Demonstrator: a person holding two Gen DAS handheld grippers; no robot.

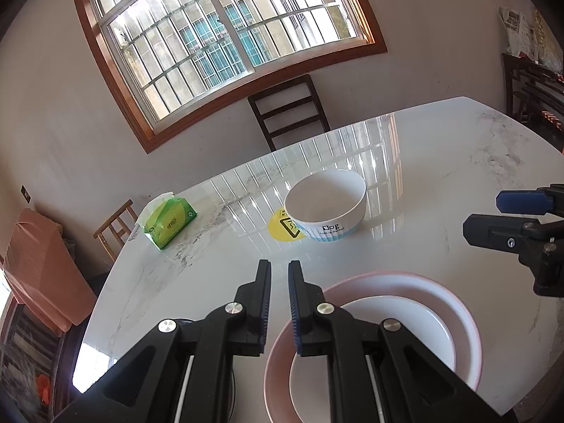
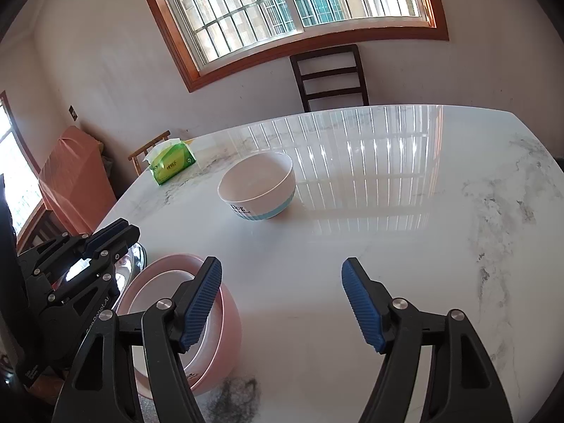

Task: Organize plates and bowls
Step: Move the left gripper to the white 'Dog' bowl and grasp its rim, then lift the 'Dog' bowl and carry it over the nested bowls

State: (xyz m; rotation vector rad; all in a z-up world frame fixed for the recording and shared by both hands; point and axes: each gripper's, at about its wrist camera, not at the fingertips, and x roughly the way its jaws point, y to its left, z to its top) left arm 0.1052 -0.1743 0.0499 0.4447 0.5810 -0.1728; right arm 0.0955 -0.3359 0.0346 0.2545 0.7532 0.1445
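A pink bowl sits at the near edge of the marble table with a white bowl nested inside it; both also show in the right wrist view, pink and white. A white bowl with a blue base and "Dog" lettering stands alone mid-table, and shows in the right wrist view. My left gripper hovers over the pink bowl's left rim, its jaws nearly closed on nothing. My right gripper is wide open and empty, just right of the stacked bowls.
A green tissue pack lies at the table's far left. A yellow sticker is beside the Dog bowl. A metal-rimmed item sits left of the pink bowl. A dark chair stands beyond the table under the window.
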